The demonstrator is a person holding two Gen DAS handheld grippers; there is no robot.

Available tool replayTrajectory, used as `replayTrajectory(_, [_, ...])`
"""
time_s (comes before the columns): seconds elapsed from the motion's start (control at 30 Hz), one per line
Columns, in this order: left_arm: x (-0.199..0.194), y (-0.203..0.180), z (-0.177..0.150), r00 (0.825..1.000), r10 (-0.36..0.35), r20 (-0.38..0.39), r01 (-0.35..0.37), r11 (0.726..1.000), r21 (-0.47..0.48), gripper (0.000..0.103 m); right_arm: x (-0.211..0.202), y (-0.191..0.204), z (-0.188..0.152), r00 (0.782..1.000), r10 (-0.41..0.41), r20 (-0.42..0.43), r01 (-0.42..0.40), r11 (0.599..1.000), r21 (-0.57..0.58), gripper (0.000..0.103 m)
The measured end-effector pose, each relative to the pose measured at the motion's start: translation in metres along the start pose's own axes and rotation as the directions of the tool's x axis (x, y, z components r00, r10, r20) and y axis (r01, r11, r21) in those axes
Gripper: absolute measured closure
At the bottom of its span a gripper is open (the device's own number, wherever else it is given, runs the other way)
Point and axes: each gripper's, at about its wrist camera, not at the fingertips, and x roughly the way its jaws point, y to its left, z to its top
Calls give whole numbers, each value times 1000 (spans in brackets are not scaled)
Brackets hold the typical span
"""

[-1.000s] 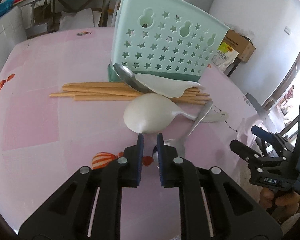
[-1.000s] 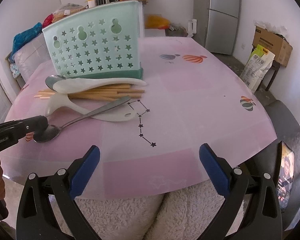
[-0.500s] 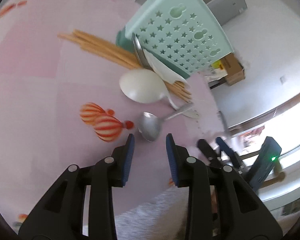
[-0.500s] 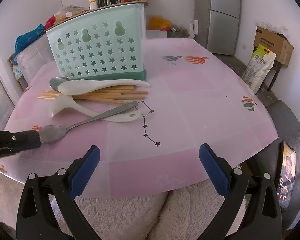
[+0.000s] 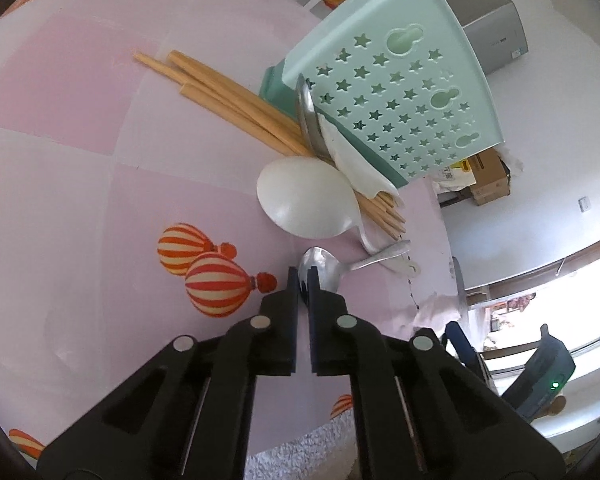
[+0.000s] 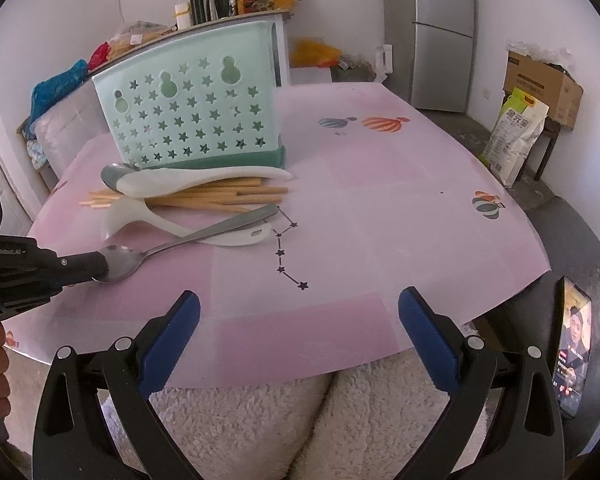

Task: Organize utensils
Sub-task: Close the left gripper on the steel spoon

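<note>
My left gripper (image 5: 303, 280) is shut on the bowl of a metal spoon (image 5: 325, 266) that lies on the pink table; it also shows in the right wrist view (image 6: 100, 266), gripping the spoon (image 6: 204, 233). Beyond it lie a white ladle (image 5: 306, 204), several wooden chopsticks (image 5: 236, 104), a second metal spoon (image 5: 308, 120) and a white rice paddle (image 5: 356, 156), all against a mint green utensil holder (image 5: 396, 92). My right gripper (image 6: 298, 330) is open and empty at the table's near edge.
The holder (image 6: 196, 108) stands upright at the back of the pink table (image 6: 380, 200). A phone (image 6: 572, 344) rests at the right, off the table. A white fluffy cover (image 6: 320, 412) lies below the table edge. A fridge (image 6: 440, 32) and boxes stand behind.
My left gripper moved forward to the metal spoon's bowl and closed on it. The right gripper has stayed open in place.
</note>
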Motion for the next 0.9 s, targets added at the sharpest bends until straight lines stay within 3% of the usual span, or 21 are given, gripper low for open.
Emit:
replayTrajectory(0.27, [2,-14,-3,998,53,30,-55,994,90,100,-14,-5,9,997,2,76,-1,1000,-10,6])
replayTrajectory(0.4, [-4,-15,-4,995,97,26,-100,984,148,100,-25,0,25,987,34,155,-24,997,-68,17])
replayTrajectory(0.5, [-11,-12,-2,992,123,17,-124,976,179,100,-29,20,39,974,85,209,-45,981,-189,26])
replayTrajectory(0.63, [-19,-7,-3,990,139,-3,-136,968,209,100,-20,62,54,958,169,230,-60,906,-419,40])
replayTrajectory(0.8, [-24,0,-2,992,123,-14,-117,971,206,100,14,107,50,973,173,149,-31,747,-664,63])
replayTrajectory(0.9, [-25,5,0,994,105,-17,-99,975,200,100,27,114,46,982,155,110,-28,691,-723,68])
